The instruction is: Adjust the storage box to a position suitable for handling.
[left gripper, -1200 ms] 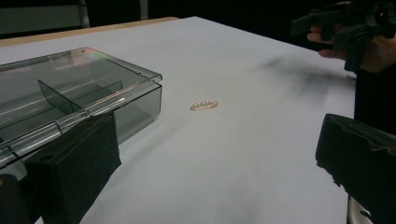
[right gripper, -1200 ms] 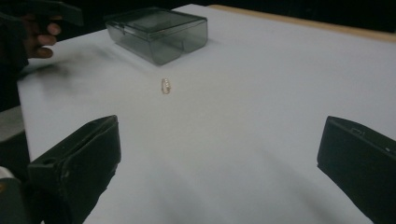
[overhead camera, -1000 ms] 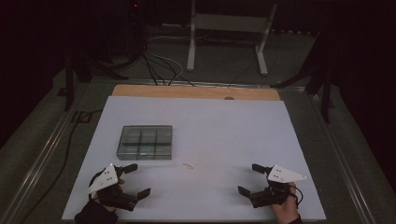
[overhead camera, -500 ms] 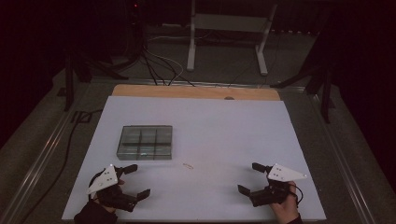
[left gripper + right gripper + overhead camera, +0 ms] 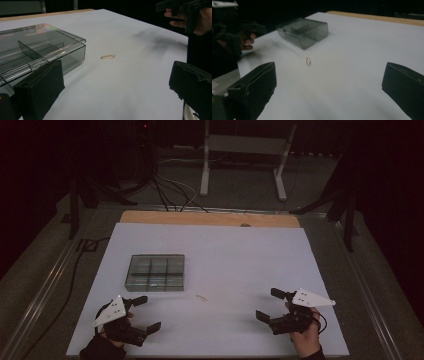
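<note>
A smoky clear plastic compartment box (image 5: 155, 272) with its lid shut lies on the white table sheet (image 5: 225, 255), left of centre. A small pale bead bracelet (image 5: 201, 297) lies just in front of the box's right corner; it is also the bracelet (image 5: 108, 56) and the bracelet (image 5: 308, 61) in the gripper views. My left gripper (image 5: 145, 313) stands open near the front left edge, nothing between its jaws. My right gripper (image 5: 269, 304) stands open at the front right, also empty. Both point toward the bracelet from a distance.
A wooden strip (image 5: 210, 218) runs along the table's far edge. Beyond it are a white stand (image 5: 245, 150) and cables (image 5: 170, 190) on the dark floor. A metal rail (image 5: 45, 285) runs along the table's left side.
</note>
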Action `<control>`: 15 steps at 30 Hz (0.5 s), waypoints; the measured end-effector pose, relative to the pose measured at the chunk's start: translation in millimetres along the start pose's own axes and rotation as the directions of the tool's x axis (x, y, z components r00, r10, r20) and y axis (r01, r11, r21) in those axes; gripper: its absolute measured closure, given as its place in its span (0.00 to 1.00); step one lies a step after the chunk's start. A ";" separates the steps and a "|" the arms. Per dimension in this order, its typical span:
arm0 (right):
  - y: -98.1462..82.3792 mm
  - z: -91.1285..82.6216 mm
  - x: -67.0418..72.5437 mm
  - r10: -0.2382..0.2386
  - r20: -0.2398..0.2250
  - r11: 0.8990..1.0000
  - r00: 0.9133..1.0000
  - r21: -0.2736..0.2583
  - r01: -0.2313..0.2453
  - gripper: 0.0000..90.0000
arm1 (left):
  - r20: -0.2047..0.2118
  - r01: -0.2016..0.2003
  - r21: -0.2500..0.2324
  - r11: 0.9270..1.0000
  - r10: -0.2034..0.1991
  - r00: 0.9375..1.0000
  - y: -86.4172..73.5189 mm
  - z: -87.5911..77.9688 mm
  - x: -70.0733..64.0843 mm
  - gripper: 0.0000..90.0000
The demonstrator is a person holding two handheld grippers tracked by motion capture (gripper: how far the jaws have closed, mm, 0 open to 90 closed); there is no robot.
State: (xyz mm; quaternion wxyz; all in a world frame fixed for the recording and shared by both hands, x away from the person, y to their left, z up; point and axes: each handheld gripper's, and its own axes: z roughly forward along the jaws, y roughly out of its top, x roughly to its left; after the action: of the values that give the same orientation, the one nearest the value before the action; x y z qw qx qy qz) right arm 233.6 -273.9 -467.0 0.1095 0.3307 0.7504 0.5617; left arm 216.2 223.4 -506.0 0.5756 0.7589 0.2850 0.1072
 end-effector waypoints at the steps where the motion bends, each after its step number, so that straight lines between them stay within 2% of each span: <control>1: 2.4 0.4 0.4 -0.001 0.002 1.000 1.000 -0.003 0.001 0.00 | 0.003 0.001 0.002 1.000 -0.001 1.000 -0.1 0.1 0.1 0.01; 6: 12.4 6.4 3.1 -0.015 -0.001 1.000 1.000 -0.009 0.015 0.00 | 0.004 0.003 0.000 1.000 -0.003 1.000 -0.2 -0.1 0.4 0.01; 15: 20.5 23.3 8.6 -0.027 -0.038 1.000 0.999 -0.003 0.027 0.00 | 0.014 0.009 -0.005 1.000 -0.009 1.000 -0.1 -0.1 -0.5 0.01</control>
State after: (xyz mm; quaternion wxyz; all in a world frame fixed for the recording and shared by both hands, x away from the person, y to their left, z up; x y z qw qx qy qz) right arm 247.2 -247.5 -454.5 0.1033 0.3099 0.7560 0.5672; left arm 215.7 223.2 -506.0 0.5799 0.7569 0.2842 0.1001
